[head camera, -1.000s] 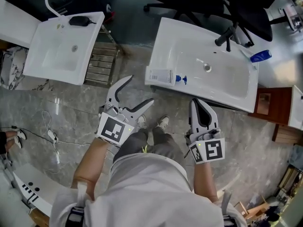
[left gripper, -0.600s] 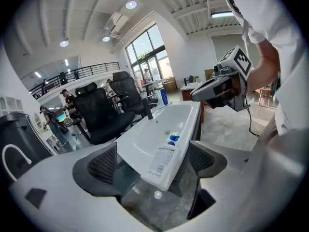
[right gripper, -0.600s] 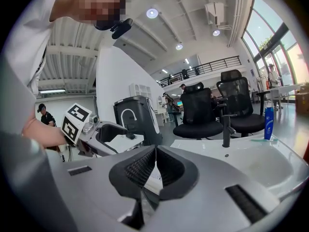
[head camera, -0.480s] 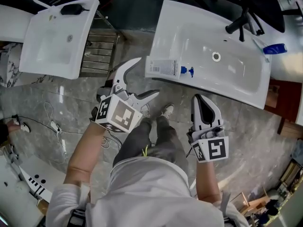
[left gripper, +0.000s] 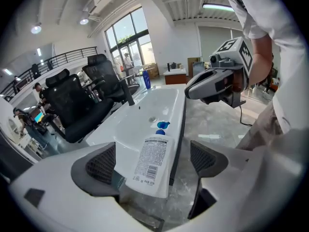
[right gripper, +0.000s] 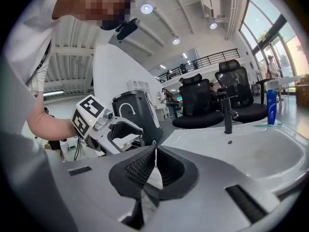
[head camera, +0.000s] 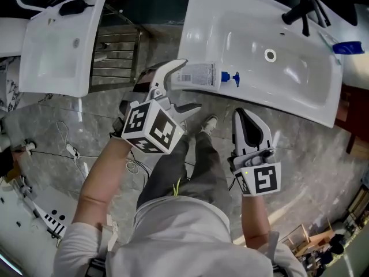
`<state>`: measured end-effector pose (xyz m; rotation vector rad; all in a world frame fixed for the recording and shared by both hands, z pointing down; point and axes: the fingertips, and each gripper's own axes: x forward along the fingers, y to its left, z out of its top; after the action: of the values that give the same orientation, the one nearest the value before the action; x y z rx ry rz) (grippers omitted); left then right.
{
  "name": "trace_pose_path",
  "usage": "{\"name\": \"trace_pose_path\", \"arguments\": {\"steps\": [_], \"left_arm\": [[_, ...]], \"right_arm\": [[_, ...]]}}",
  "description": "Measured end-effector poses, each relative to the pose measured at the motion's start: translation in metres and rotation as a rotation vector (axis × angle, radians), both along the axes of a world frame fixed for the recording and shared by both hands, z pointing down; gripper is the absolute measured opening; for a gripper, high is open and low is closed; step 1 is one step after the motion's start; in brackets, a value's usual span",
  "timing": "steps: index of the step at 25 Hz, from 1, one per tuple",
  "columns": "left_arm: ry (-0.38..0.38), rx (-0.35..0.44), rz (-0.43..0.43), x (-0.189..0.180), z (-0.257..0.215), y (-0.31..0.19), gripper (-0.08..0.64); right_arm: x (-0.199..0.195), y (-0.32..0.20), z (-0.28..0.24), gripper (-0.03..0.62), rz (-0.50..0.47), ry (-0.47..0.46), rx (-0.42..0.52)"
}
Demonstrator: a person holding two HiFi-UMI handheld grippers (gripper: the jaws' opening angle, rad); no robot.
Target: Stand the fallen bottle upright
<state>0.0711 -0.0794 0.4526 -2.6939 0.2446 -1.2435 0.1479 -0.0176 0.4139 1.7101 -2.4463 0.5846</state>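
The fallen bottle (head camera: 198, 74) is white with a blue pump (head camera: 232, 78). It lies on its side on the near left corner of the big white sink (head camera: 288, 94). My left gripper (head camera: 190, 85) reaches down over it, jaws opening. In the left gripper view the bottle (left gripper: 153, 161) lies base-first between the two pads (left gripper: 101, 164), and neither pad presses on it. My right gripper (head camera: 245, 115) hangs shut and empty over the floor, short of the sink's front edge. Its pads (right gripper: 145, 170) meet in the right gripper view.
A black faucet (head camera: 304, 13) and a blue bottle (head camera: 347, 47) stand at the sink's far side. A second white basin (head camera: 57, 45) and a metal rack (head camera: 115, 53) are to the left. Cables (head camera: 69, 152) lie on the stone floor, and the person's shoes (head camera: 209, 124) are below the sink edge.
My left gripper has come down and forward to the sink corner with its jaws wider, and they now flank the bottle. The right gripper has sunk a little and stays shut.
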Motion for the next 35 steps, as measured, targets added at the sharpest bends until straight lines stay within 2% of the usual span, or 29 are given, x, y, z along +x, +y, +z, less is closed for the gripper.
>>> {"name": "trace_pose_path", "arguments": {"steps": [5, 11, 17, 26, 31, 35], "left_arm": [[-0.062, -0.033, 0.06, 0.015, 0.023, -0.006, 0.482], [-0.097, -0.071, 0.088, 0.032, 0.042, -0.012, 0.482], [-0.191, -0.099, 0.12, 0.034, 0.069, -0.017, 0.482], [-0.356, -0.162, 0.219, 0.042, 0.099, -0.013, 0.482], [-0.393, -0.193, 0.23, 0.047, 0.105, -0.016, 0.482], [-0.469, -0.243, 0.257, 0.042, 0.115, -0.014, 0.482]], "right_arm": [[0.0, -0.001, 0.021, 0.038, -0.002, -0.014, -0.02], [-0.001, 0.004, 0.051, 0.038, -0.007, -0.043, -0.06], [0.005, 0.002, 0.076, 0.038, 0.009, -0.066, -0.067], [0.01, 0.001, 0.099, 0.038, 0.028, -0.078, -0.063], [0.006, 0.006, 0.105, 0.038, 0.017, -0.072, -0.073], [0.004, 0.007, 0.107, 0.038, 0.012, -0.074, -0.078]]}}
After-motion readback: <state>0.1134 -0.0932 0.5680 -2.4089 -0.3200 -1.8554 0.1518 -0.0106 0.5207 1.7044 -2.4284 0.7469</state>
